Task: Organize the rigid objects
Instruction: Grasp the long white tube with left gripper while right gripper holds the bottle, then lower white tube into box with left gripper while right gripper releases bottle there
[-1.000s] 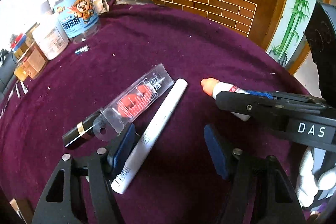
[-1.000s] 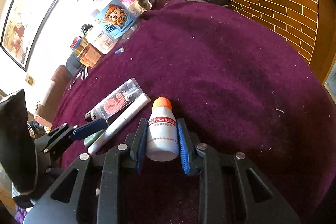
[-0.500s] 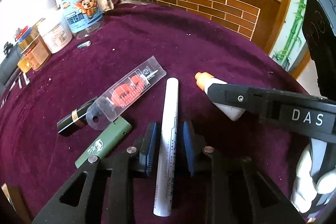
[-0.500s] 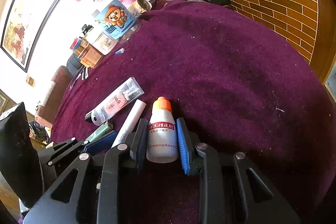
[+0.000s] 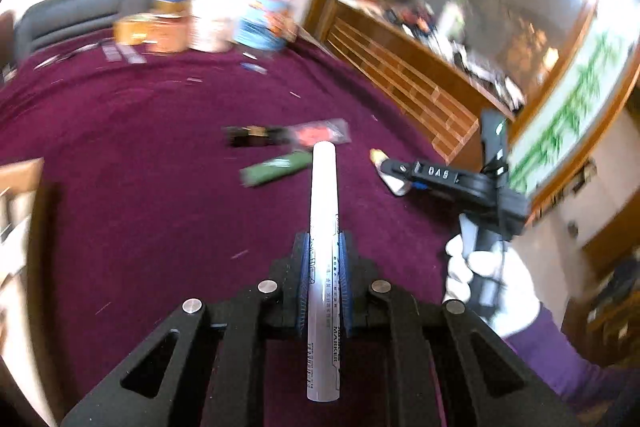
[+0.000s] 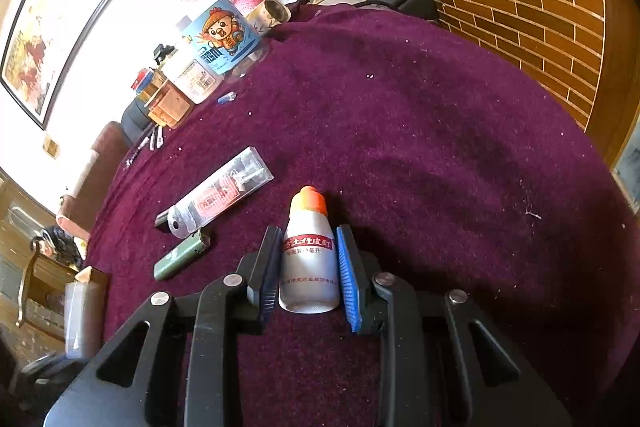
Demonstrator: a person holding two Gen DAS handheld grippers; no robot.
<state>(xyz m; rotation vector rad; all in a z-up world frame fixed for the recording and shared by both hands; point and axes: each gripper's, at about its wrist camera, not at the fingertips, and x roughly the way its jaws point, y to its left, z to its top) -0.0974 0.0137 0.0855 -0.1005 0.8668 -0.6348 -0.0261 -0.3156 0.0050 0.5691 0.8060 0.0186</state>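
The step in hand looks like the carry: both grippers are loaded over the purple tablecloth, and what comes next is likely setting each piece down in its sorted place, which calls for a steady lowering and a clean release so nothing rolls.

The left gripper has just been closing, and its jaws now stand nearly together, clamped on the white marker. The marker runs straight along the line of the fingers, its far end jutting well ahead of the tips and its near end reaching back between the arms. It appears lifted clear of the cloth, though blur makes that a judgement.

The right gripper has its jaws partly open and pressed on either side of the white bottle, whose orange cap points ahead of the tips. Ahead and to the left of those jaws lie the clear blister pack and, nearer, the green lighter.
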